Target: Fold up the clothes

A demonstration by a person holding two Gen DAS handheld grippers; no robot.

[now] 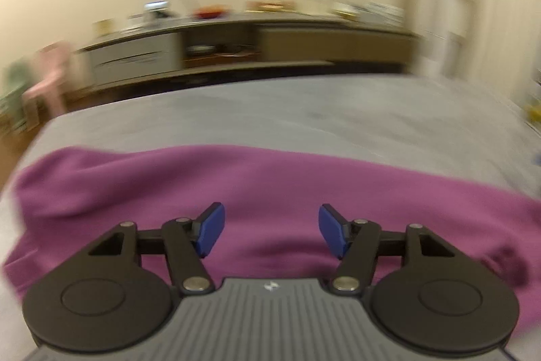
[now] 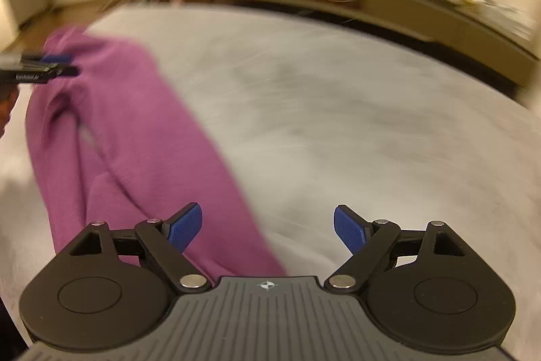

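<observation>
Evidently the purple garment lies as a long doubled band on the bed; further folds look due. Left tool and right tool both hang released, empty.

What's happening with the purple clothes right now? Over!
Left gripper open, above purple garment. Right gripper open, empty, at garment's edge. Garment lies rumpled on grey bed, unfolded. Nothing in the way.
</observation>
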